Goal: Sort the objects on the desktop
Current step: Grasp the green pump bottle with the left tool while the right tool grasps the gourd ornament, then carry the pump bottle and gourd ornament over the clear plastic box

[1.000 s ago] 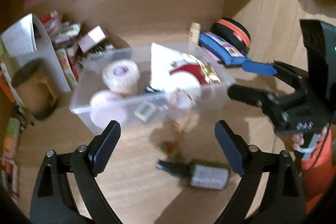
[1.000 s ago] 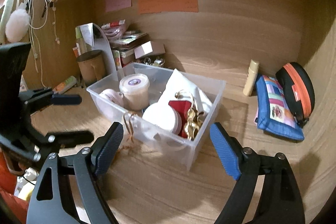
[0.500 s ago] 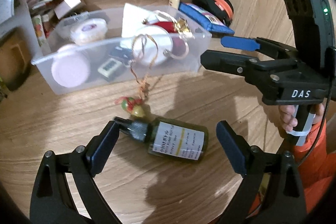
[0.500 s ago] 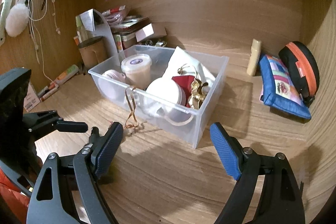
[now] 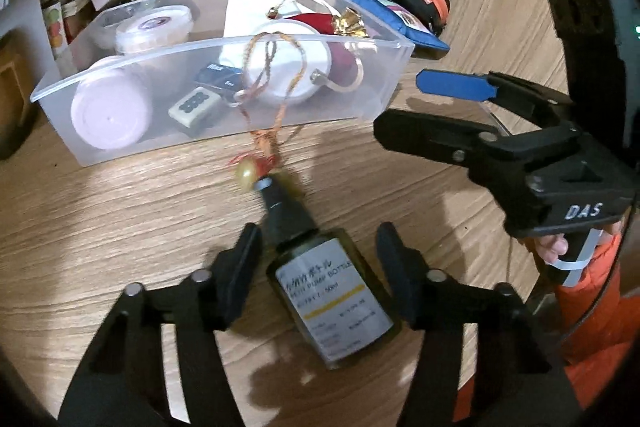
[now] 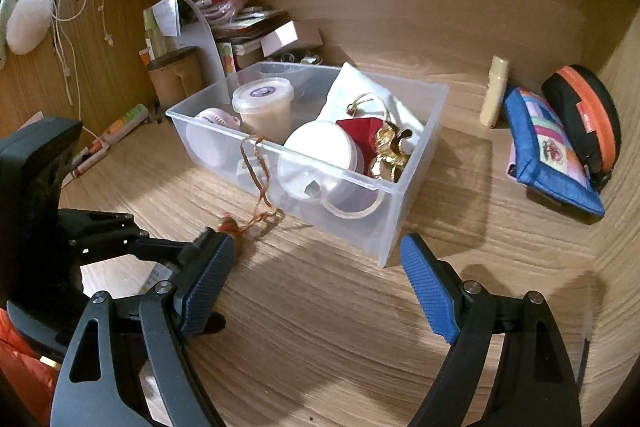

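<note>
Counter, wood-grain, boxed in by back and side panels: carries the whole lot, sorted and unsorted. Clear plastic bin, mid-counter: already holds a lidded tub with a purple label, a pink round case, a white round container, a white cloth, a red item with a gold ornament, a small dark box and a small white keyed gadget; judged the collecting point, and well filled. Blue patchwork pouch and black case with orange zip, against the right-hand panel, with a cream tube just beside them: all outside the bin; whether they are meant to go in cannot be told. Green pump bottle, lying on its side on the counter in front of the bin, cap toward it: item in hand, not yet lifted. Braided cord charm, looped over the bin's front wall, its bead end on the counter by the bottle cap: half in, still to be tucked. Left gripper: jaws have just been closing around the bottle, which lies between them, a gap visible on the far side, so no grip yet. Right gripper: jaws spread, nothing between them, hovering before the bin. Progress judged past halfway
</note>
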{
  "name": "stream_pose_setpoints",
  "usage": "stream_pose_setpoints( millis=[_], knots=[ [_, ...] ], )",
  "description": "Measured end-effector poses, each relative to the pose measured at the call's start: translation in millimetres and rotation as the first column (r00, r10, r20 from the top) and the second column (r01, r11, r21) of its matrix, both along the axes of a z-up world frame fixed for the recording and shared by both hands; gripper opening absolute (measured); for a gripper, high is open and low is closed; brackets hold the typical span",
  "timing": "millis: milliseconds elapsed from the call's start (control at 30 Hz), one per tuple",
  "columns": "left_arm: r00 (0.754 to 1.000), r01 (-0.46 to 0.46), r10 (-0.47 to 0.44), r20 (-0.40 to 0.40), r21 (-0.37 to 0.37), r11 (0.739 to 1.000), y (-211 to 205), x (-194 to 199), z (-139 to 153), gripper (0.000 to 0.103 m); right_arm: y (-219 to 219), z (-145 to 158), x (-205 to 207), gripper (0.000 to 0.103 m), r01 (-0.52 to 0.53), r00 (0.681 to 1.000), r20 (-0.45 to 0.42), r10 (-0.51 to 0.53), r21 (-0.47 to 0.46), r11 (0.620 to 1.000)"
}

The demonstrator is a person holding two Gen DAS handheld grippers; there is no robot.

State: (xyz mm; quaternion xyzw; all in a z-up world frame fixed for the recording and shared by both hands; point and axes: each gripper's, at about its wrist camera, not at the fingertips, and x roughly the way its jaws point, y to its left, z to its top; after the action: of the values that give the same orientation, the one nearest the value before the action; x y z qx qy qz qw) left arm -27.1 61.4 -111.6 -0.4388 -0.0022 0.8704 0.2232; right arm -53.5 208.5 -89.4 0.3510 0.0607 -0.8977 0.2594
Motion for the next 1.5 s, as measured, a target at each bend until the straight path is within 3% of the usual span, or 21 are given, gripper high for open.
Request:
stream_pose_setpoints(
  millis=[100,433,567,733,900,967,1233,1500],
  knots=[
    [1.000,-0.011,0.011,-0.008,0.000,1.000,-10,2,0,0.041,-7,-5,-4,0.083,-0.018,0.999,0.028,0.018,-0.007,1.000],
    [0.991,-0.121,0.120,-0.059,-0.014,0.993,-53,15,5,0.041,-45,-18,-12,0.079,-0.094,0.993,0.069,0.091,0.043,0.995],
    [0.983,-0.167,0.167,-0.079,0.008,0.986,-77,16,10,0.041,-66,-22,-13,0.068,-0.141,0.988,0.077,0.134,0.099,0.985],
    [0.976,-0.191,0.194,-0.103,0.032,0.981,-95,17,15,0.041,-89,-32,-20,0.047,-0.169,0.983,0.101,0.154,0.168,0.971],
    [0.973,-0.192,0.197,-0.119,0.055,0.980,-107,14,20,0.041,-96,-35,-27,0.030,-0.151,0.984,0.125,0.131,0.168,0.974],
    [0.973,-0.191,0.198,-0.123,0.062,0.980,-110,13,21,0.041,-96,-35,-28,0.020,-0.143,0.985,0.125,0.123,0.167,0.976],
    [0.967,-0.200,0.211,-0.140,0.092,0.975,-120,6,28,0.041,-94,-30,-26,0.019,-0.114,0.988,0.118,0.098,0.129,0.985],
    [0.963,-0.184,0.200,-0.178,0.101,0.978,-116,-1,45,0.041,-81,0,-15,0.019,-0.082,0.996,0.042,0.079,0.062,0.995]
  ],
)
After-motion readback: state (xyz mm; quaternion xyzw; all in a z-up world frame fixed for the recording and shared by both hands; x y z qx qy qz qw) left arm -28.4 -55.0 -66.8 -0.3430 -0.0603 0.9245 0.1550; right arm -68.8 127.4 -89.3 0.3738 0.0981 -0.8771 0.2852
